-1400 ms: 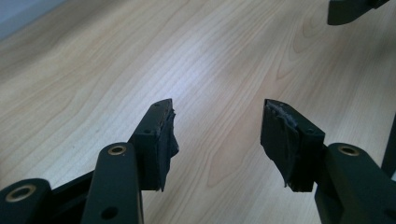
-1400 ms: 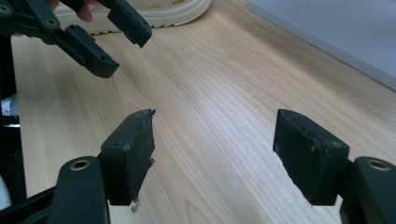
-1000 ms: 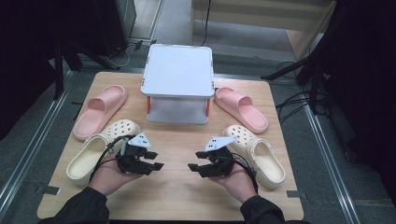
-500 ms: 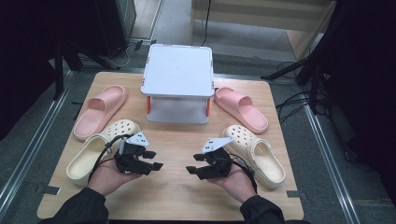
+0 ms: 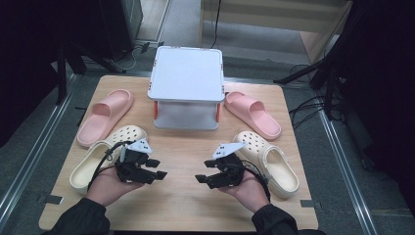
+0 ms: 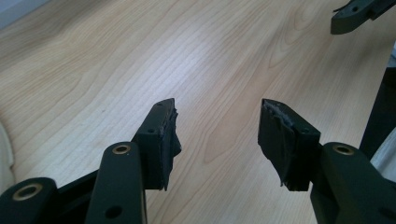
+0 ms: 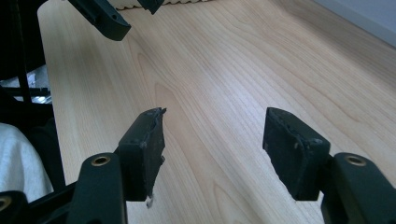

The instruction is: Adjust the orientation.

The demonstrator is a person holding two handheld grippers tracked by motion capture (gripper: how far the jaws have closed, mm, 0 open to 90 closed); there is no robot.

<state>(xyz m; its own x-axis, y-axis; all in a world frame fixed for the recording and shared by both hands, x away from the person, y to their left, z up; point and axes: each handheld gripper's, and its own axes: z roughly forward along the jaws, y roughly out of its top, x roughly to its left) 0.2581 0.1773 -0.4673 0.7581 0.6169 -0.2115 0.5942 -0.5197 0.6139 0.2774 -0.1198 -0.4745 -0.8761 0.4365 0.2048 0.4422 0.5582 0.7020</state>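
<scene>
My left gripper (image 5: 157, 168) rests low over the wooden table (image 5: 186, 205) at front left, next to a cream clog (image 5: 105, 154). Its jaws stand open over bare wood in the left gripper view (image 6: 218, 106). My right gripper (image 5: 203, 171) is at front right beside the other cream clog (image 5: 271, 161). Its jaws have just been opening and hold nothing (image 7: 215, 114). The two grippers point toward each other across a gap. A pink slide (image 5: 105, 115) lies at the left and another pink slide (image 5: 252, 113) at the right.
A white box-like stand (image 5: 187, 83) on short legs sits at the back middle of the table. The table's front edge is close to the person's sleeves. Dark floor, rails and cables surround the table.
The right gripper's jaws have spread wider. Both hands stay about where they were.
</scene>
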